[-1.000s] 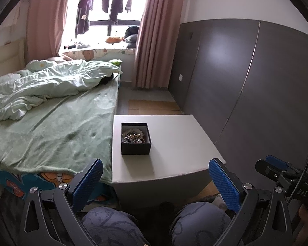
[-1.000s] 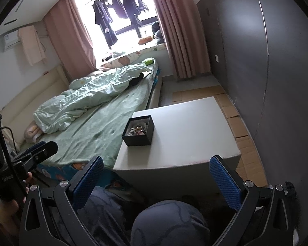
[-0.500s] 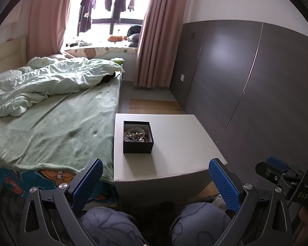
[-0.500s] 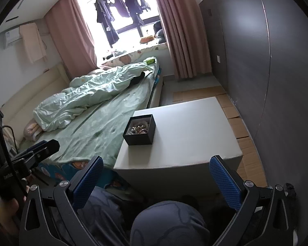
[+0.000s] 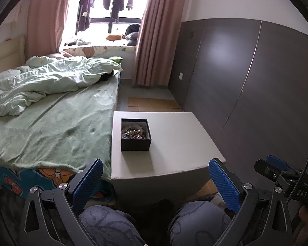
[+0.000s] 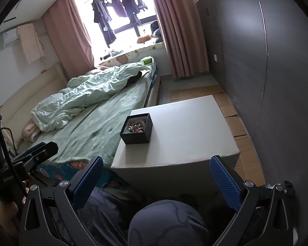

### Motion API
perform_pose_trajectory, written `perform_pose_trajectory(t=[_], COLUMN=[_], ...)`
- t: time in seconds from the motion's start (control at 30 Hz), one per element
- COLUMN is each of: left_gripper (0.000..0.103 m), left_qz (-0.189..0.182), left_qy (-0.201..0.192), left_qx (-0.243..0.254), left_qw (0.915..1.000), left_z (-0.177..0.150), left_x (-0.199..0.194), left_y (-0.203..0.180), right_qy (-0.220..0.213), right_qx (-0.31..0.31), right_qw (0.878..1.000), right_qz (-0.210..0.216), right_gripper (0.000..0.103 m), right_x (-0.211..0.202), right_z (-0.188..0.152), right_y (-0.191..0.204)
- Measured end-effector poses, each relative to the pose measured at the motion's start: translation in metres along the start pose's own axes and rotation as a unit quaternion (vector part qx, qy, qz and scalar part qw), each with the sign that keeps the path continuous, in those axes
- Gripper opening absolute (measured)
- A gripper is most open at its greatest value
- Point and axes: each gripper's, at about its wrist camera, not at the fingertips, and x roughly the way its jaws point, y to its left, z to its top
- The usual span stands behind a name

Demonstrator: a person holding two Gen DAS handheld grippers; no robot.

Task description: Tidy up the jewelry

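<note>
Both cameras have drifted slightly over the last second, so the black box [image 5: 136, 134] now sits a touch higher and further right in the left wrist view, while nothing on the desk [image 5: 174, 143] itself has shifted. That open box stands on the left part of the desk, close to the edge that borders the bed [image 5: 51, 127], and holds a tangle of jewelry [image 5: 133, 132] inside. Left gripper [image 5: 156, 181] hangs short of the desk's near edge, its blue fingers [image 5: 88, 181] spread wide and released, gripping nothing. Right gripper [image 6: 156, 181] is likewise held back from the desk with its fingers [image 6: 223, 181] parted and empty. Below them, the person's knees [image 5: 197, 221] in grey patterned trousers face the desk.
</note>
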Motion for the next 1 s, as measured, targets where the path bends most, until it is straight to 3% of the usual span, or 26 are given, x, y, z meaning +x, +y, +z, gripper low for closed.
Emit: perform_pose_trajectory(t=[1.0], left_gripper=[0.103], left_qz=[0.007], left_qy=[-0.009], left_qx=[0.02], left_qw=[0.9997], left_z=[-0.0091], left_x=[-0.0093], left_y=[-0.0069], right_qy=[0.003], right_qx=[0.0], right_qw=[1.0], right_qz=[-0.014], right_gripper=[0.103], right_x=[-0.0036], right_z=[-0.0028], right_y=[-0.003])
